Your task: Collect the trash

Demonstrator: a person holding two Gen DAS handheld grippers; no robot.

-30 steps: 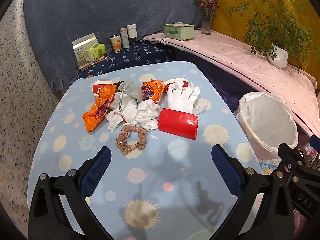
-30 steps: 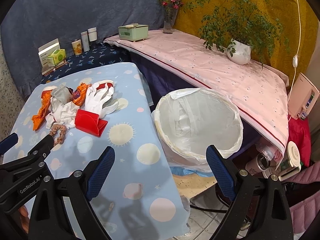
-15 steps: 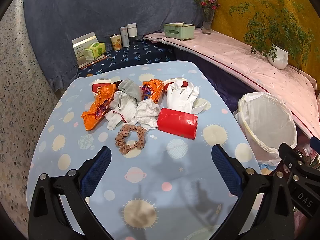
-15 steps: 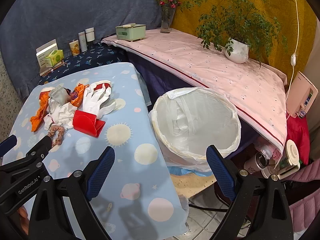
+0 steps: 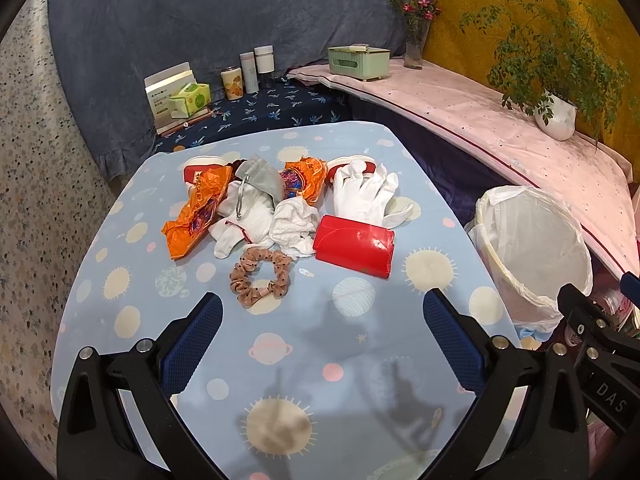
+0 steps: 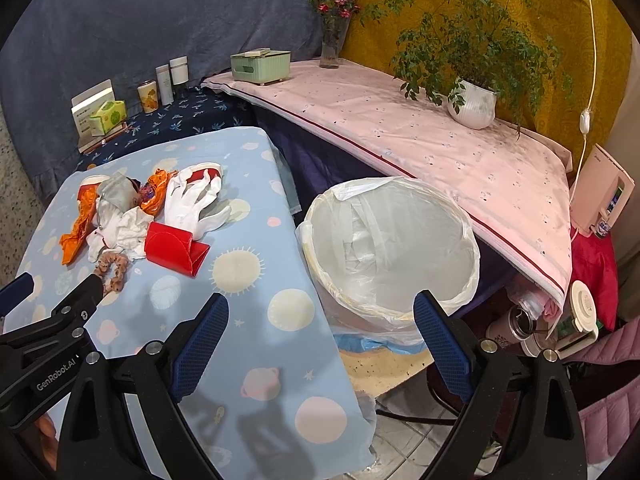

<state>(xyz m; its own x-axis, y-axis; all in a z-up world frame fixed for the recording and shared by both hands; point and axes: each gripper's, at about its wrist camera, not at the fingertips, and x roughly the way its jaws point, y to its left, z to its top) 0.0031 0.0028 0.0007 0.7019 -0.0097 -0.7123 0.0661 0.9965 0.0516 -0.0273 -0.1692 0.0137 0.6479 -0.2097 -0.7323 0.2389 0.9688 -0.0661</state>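
Both grippers wide open, empty; trash pile (image 5: 280,208) straight ahead of left gripper (image 5: 322,344), nearer than right gripper (image 6: 320,344).

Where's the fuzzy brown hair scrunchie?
In the left wrist view the scrunchie lies on the blue table, nearest the camera in the pile, just in front of the crumpled white tissue and left of the red box.

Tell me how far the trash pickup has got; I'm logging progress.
Nothing looks done: the lined bin shows no trash inside. Nothing is in hand; the left gripper and right gripper are open. The whole pile remains on the table, including the red packet and orange wrapper.
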